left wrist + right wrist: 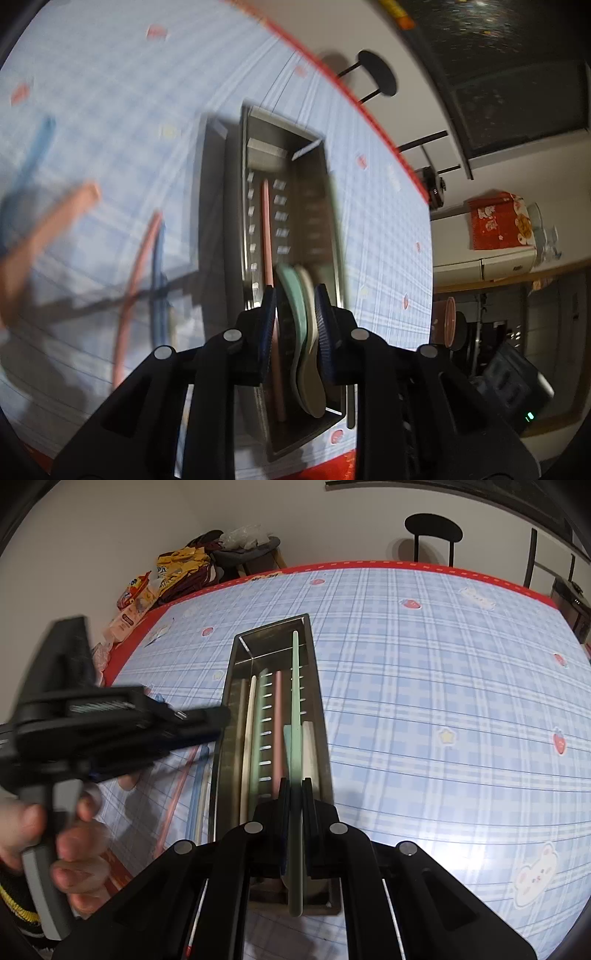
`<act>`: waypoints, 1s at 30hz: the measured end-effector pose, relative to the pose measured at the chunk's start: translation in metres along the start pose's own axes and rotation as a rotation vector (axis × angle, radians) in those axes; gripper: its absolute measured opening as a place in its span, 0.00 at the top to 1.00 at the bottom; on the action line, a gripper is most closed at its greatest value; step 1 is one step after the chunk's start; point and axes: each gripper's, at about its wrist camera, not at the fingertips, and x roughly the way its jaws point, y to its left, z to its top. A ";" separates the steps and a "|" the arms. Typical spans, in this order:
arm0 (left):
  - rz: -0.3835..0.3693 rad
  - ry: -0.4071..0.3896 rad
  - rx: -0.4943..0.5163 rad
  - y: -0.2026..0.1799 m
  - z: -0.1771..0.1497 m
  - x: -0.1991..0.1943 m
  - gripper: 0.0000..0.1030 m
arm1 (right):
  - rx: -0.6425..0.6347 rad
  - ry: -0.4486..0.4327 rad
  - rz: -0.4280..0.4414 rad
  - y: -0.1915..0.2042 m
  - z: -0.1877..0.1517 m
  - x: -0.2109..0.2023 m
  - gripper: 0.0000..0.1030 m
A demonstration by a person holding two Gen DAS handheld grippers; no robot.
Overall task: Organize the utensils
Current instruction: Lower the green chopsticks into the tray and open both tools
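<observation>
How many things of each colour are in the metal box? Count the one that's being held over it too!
Green: 3 (green handle, green spoon, green stick held by the right gripper)
Cream: 2 (cream stick, cream spoon)
Pink: 1 (pink stick)
Total: 6

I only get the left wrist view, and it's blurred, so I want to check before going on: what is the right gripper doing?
Observer: The right gripper is shut on a long green utensil, lined up lengthwise over the metal tray.
Operator: What is in the tray's left part? It's dark for me.
Observer: A cream handle and a green handle lie there side by side, left of the pink stick.
</observation>
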 end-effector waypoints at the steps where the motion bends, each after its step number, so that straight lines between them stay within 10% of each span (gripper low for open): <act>1: 0.012 -0.024 0.021 -0.001 0.002 -0.008 0.70 | -0.002 0.005 0.003 0.003 0.001 0.004 0.93; 9: 0.153 -0.162 0.061 0.027 0.011 -0.064 0.13 | -0.032 0.049 0.019 0.030 0.010 0.029 0.89; 12: 0.192 -0.181 0.066 0.042 0.012 -0.080 0.06 | -0.058 0.042 -0.009 0.039 0.010 0.027 0.55; 17: 0.291 -0.180 0.109 0.066 0.004 -0.097 0.06 | -0.075 0.006 -0.056 0.055 0.008 0.017 0.28; 30: 0.397 -0.098 0.197 0.123 -0.008 -0.121 0.06 | 0.004 -0.005 -0.061 0.087 -0.015 0.013 0.27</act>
